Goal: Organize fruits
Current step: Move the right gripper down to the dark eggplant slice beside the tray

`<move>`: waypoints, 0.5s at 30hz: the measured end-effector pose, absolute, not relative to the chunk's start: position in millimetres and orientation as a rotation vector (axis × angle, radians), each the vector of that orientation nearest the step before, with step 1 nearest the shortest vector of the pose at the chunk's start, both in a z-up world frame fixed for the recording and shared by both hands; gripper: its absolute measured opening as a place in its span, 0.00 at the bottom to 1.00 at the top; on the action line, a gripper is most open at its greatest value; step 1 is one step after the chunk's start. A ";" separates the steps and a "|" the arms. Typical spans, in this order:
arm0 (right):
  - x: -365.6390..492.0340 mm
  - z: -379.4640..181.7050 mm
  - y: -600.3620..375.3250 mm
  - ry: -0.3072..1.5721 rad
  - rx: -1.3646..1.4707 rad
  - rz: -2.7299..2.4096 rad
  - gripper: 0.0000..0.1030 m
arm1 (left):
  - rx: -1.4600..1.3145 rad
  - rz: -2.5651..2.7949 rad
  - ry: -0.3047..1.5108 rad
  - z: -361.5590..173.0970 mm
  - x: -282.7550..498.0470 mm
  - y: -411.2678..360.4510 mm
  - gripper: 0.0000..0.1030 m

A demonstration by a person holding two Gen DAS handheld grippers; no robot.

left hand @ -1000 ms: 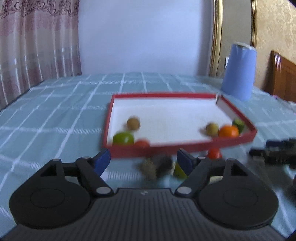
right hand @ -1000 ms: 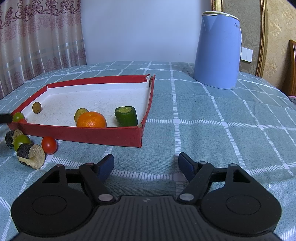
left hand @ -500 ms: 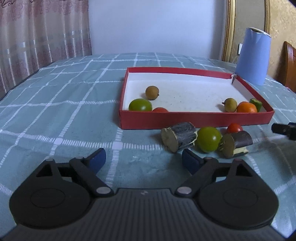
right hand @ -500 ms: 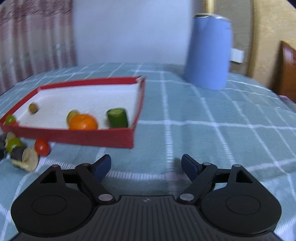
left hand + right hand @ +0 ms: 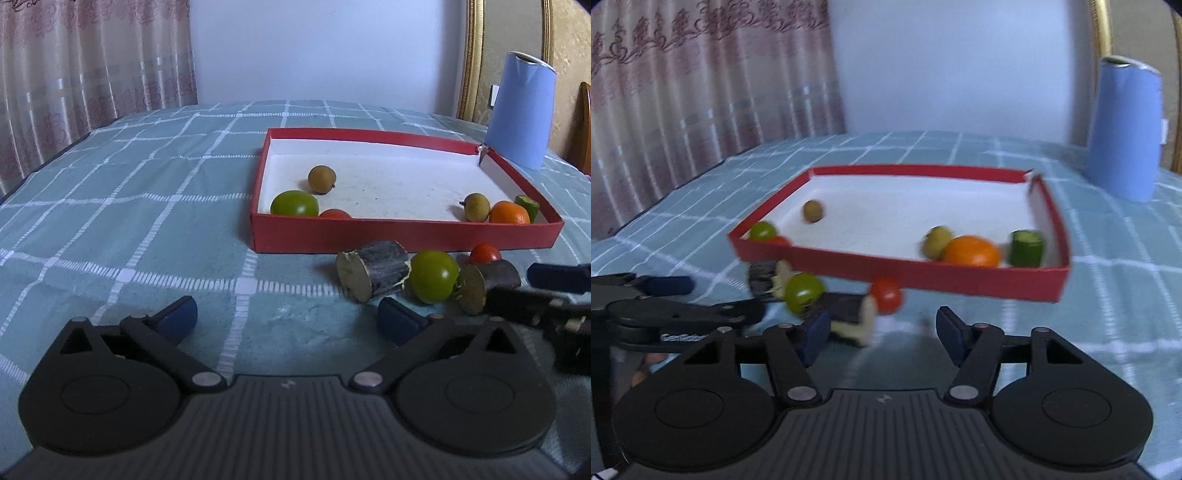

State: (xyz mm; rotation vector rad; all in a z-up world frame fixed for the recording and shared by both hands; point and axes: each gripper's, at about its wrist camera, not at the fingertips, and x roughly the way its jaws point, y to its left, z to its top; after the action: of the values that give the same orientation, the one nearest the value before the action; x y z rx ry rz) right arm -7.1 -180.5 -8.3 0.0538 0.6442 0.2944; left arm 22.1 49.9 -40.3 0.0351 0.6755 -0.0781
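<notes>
A red tray with a white floor holds two longans, a green tomato, a red tomato, an orange and a cucumber piece. In front of it on the cloth lie two sugarcane pieces, a green tomato and a red tomato. My left gripper hangs short of them, its jaws opening with nothing between. My right gripper comes in from the right, jaws closing. The nearer sugarcane piece lies just past its left finger, and the pads press on nothing.
A blue jug stands behind the tray's right corner. The checked cloth stretches bare to the left, up to the table's edge by the curtain. A wooden chair back shows at far right. The two grippers sit close together.
My right gripper has swung left toward the loose fruit in front of the tray and its jaws have narrowed. My left gripper's jaws have spread wider, and the right gripper reaches further into its view.
</notes>
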 end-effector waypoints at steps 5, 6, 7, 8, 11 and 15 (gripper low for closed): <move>-3.9 -12.7 -167.4 0.638 0.028 0.294 0.56 | 0.035 -0.078 0.676 -40.2 22.0 50.1 1.00; -1.0 -14.2 -166.6 0.649 0.033 0.298 0.50 | 0.035 -0.078 0.676 -40.1 22.0 50.1 1.00; 1.8 -15.8 -166.9 0.661 0.044 0.304 0.49 | 0.035 -0.078 0.676 -40.1 22.0 50.1 1.00; 4.4 -18.0 -166.3 0.671 0.048 0.306 0.48 | 0.035 -0.078 0.676 -40.1 22.0 50.0 1.00; 5.0 -20.3 -165.9 0.658 0.060 0.317 0.42 | 0.035 -0.078 0.676 -40.1 22.0 50.1 1.00; 2.0 -20.4 -165.9 0.651 0.054 0.329 0.37 | 0.035 -0.078 0.675 -40.1 22.0 50.1 1.00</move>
State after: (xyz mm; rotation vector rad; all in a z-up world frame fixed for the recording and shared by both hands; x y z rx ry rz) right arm 2.0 -165.9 -20.4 0.0542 0.6510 0.3290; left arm 22.0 50.1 -40.1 0.0345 0.6755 -0.0783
